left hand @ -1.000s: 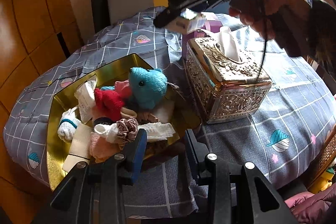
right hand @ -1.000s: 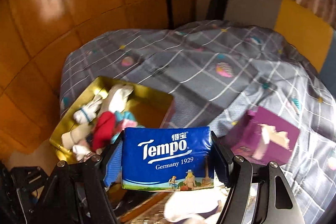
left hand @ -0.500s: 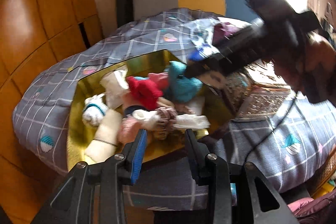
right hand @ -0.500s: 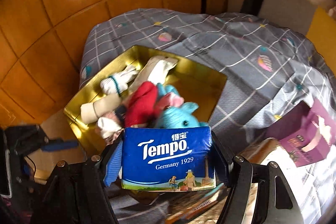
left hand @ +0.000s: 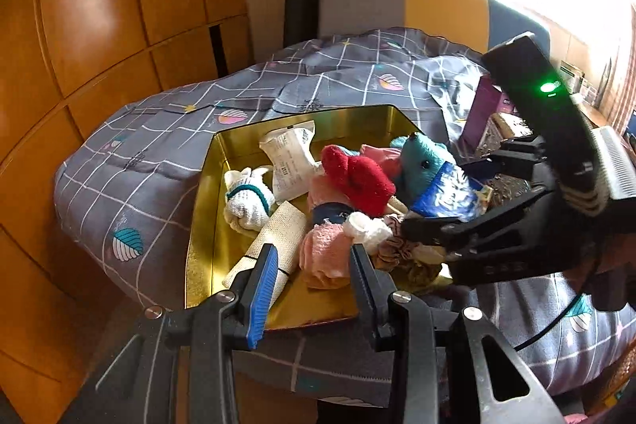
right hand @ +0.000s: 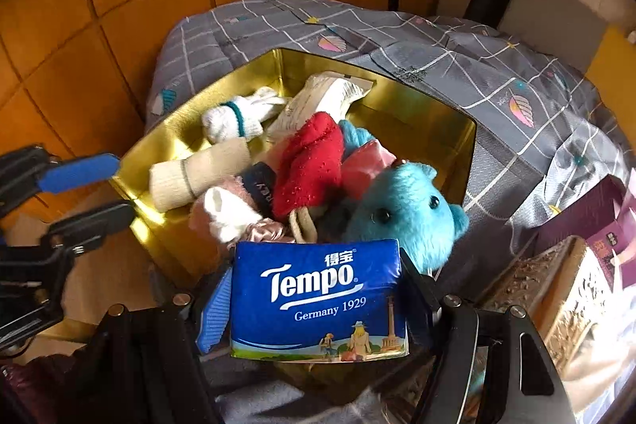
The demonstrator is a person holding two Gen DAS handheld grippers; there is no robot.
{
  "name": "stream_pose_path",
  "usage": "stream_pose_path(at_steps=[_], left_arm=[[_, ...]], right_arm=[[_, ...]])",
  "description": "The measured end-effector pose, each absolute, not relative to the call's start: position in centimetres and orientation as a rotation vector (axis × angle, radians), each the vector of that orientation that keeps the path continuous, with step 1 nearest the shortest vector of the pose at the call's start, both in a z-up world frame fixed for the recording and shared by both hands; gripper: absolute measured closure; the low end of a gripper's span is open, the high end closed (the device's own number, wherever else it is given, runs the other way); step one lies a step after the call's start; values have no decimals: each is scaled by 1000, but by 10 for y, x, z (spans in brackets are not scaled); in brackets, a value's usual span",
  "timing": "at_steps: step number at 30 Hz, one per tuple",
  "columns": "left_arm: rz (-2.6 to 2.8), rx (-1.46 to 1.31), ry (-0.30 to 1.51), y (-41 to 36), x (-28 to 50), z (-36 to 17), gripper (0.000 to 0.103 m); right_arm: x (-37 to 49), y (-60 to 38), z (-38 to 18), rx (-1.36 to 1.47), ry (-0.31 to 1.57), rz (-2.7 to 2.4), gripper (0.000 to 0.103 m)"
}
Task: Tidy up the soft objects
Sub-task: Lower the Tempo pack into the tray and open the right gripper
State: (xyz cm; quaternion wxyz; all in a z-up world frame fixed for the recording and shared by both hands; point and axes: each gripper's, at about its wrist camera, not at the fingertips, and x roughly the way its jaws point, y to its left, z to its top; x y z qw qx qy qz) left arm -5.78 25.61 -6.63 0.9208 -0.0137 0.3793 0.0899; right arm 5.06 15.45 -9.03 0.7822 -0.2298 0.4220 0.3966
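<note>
A gold tin tray (left hand: 206, 185) (right hand: 417, 106) on the quilted table holds soft things: a blue plush bear (left hand: 421, 165) (right hand: 405, 213), a red sock (left hand: 357, 177) (right hand: 310, 161), a white sock (left hand: 246, 197), a pink towel (left hand: 322, 249) and a white packet (left hand: 290, 153). My right gripper (right hand: 314, 297) is shut on a blue Tempo tissue pack (right hand: 318, 301) (left hand: 445, 193), held over the tray's near right side, by the bear. My left gripper (left hand: 314, 281) is open and empty at the tray's front edge.
An ornate metal tissue box (right hand: 556, 293) and a purple box (right hand: 596, 225) (left hand: 489, 106) stand right of the tray. The table wears a grey checked cloth (left hand: 159, 153). Wooden panels (left hand: 99, 6) lie left and a chair (left hand: 377, 2) behind.
My right gripper has carried the Tempo pack down and left, from above the tissue box to over the tray beside the bear. My left gripper has shifted, so the tray sits more centred.
</note>
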Motion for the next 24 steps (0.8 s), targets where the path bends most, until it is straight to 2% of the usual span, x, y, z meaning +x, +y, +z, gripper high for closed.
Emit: stream_pose_path(at_steps=[12, 14, 16, 18, 24], left_arm=[[253, -45, 762, 258, -47, -62, 64], [265, -48, 758, 258, -46, -62, 64], [277, -57, 755, 260, -45, -61, 64], [293, -62, 749, 262, -45, -61, 64], [354, -99, 719, 266, -49, -55, 64]], right_arm=[[79, 165, -107, -431, 923, 709, 29], [75, 162, -106, -421, 906, 702, 26], [71, 161, -103, -419, 881, 685, 15], [65, 158, -99, -410, 847, 676, 8], [47, 148, -84, -374, 772, 640, 4]])
